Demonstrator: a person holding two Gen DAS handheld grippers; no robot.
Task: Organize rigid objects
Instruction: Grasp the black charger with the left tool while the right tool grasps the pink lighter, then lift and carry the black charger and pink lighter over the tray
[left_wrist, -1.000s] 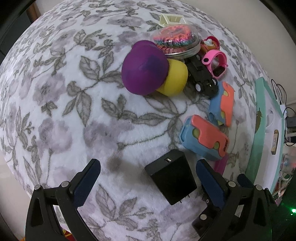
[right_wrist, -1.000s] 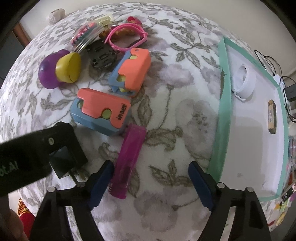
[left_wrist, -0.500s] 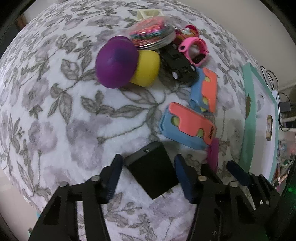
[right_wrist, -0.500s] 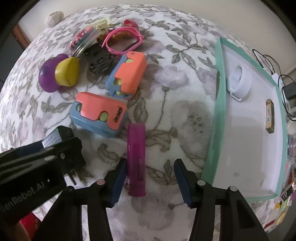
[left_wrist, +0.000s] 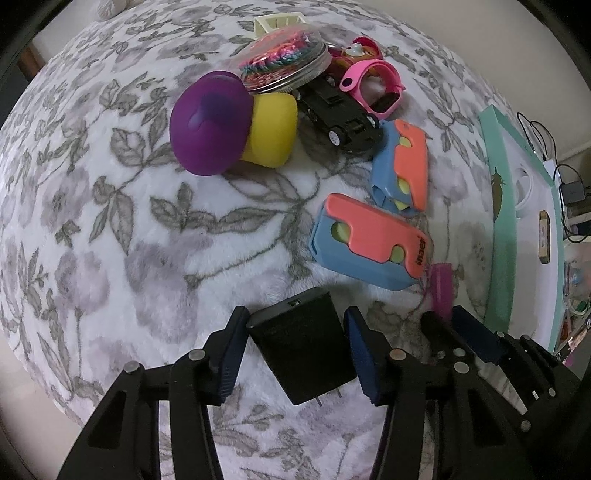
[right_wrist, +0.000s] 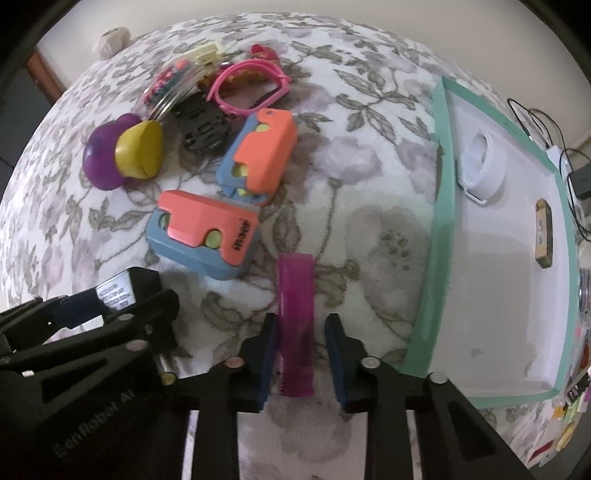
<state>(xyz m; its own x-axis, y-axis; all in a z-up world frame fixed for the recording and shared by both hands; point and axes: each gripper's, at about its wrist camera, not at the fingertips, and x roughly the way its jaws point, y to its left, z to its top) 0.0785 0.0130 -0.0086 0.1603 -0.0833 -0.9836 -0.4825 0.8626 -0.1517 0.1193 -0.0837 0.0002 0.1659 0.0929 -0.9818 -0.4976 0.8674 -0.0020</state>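
A: Both grippers are down over the floral blanket (left_wrist: 122, 236) at once. The left gripper (left_wrist: 295, 354) has its jaws closing around the black charger (left_wrist: 303, 350), and its blue pads (left_wrist: 232, 354) are right up against the charger's sides, prongs pointing back toward the camera.

B: And the right gripper (right_wrist: 301, 354)?

A: Its jaws have just been closing too, around the near end of the magenta comb (right_wrist: 296, 325). The left pad touches the comb; on the right there's a sliver of blanket between pad and comb, so I can't tell that it's a firm grip.

B: Place everything off the nearer orange-and-blue case (right_wrist: 203, 240) for me.

A: Sure. The comb lies just beside its near right corner, running toward the camera. The charger sits on the near left side of it, close but not touching. A second orange-and-blue case (right_wrist: 258, 157) lies just beyond it, tilted.

B: Further back?

A: Beyond the second case, a black toy car (left_wrist: 340, 118) on its back, a pink watch (left_wrist: 373, 86), and a clear lidded jar of coloured bands (left_wrist: 282, 59). Off to the far left of the case, a purple and yellow mushroom toy (left_wrist: 229, 125) on its side.

B: And to the right?

A: Well apart from the case, a white tray with a mint-green rim (right_wrist: 439, 206), holding a white ring-shaped piece (right_wrist: 480, 173) and a small brown block (right_wrist: 543, 236).
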